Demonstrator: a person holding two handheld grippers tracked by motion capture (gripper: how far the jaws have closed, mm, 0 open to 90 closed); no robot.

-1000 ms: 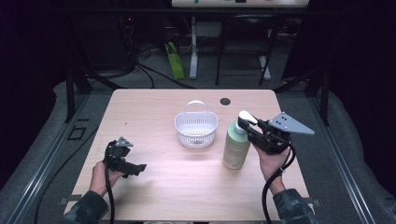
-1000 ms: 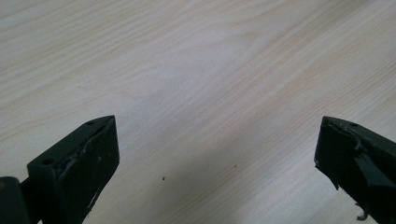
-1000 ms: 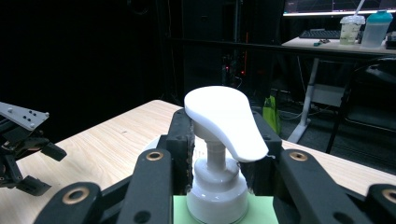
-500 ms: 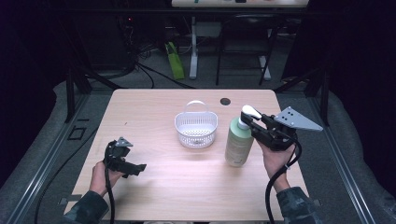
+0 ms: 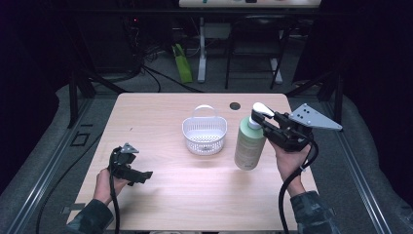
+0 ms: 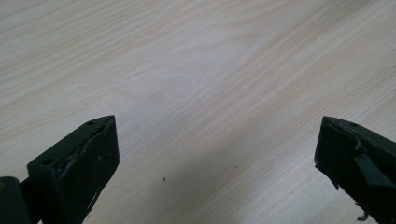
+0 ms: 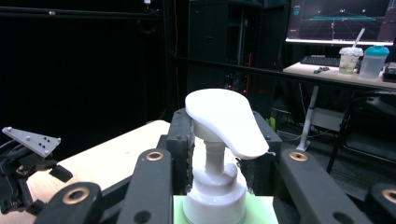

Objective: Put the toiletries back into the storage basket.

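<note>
One white basket [image 5: 204,135] stands beside the pump bottle [image 5: 249,145] (clamped in the right gripper [image 5: 265,126] jaws); left gripper [image 5: 141,175] jaws wide.

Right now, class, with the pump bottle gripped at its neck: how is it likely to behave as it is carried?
The pump bottle is tall and narrow, so it would probably tip easily when set down. The right gripper clamps only the thin neck, so the body may swing. Its plastic looks smooth, perhaps slippery.
</note>
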